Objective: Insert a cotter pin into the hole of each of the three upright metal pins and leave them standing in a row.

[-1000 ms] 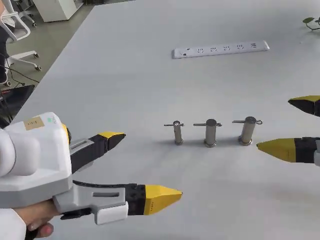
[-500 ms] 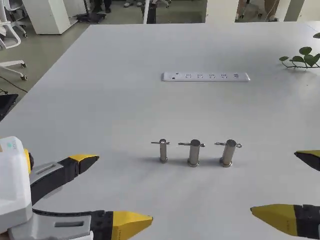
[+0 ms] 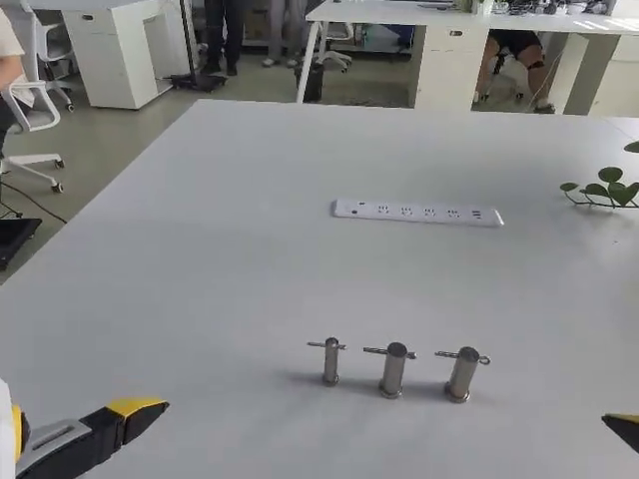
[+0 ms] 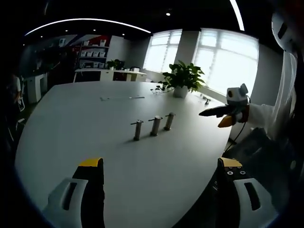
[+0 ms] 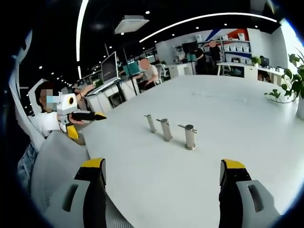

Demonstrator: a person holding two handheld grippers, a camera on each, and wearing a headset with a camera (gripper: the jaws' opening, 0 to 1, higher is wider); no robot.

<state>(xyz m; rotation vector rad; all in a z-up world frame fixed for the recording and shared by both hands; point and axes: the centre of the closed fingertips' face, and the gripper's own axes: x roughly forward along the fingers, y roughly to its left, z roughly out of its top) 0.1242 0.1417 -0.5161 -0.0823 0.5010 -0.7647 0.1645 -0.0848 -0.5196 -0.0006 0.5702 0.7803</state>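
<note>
Both tools are spread wide and holding nothing. Your left tool [image 4: 160, 164] and right tool [image 5: 162, 164] hang over the near edge of the desk [image 3: 200, 259], well apart from the work.

Out in the middle, three metal pins stand upright in a row: left pin [image 3: 330, 365], middle pin [image 3: 392, 371], right pin [image 3: 460, 375]. Each shows a cotter pin [image 3: 372, 350] crossing near its top.

The only things holding anything here are those holes, and all three look filled, so I'd call the job done.

If you must touch one, expect stiff, smooth metal on a narrow base, probably slippery and easy to topple. Take the shaft low, below the wire, and square on. The cotter pins look thin and light, likely bendable, so pinch the looped head rather than the legs.
</note>
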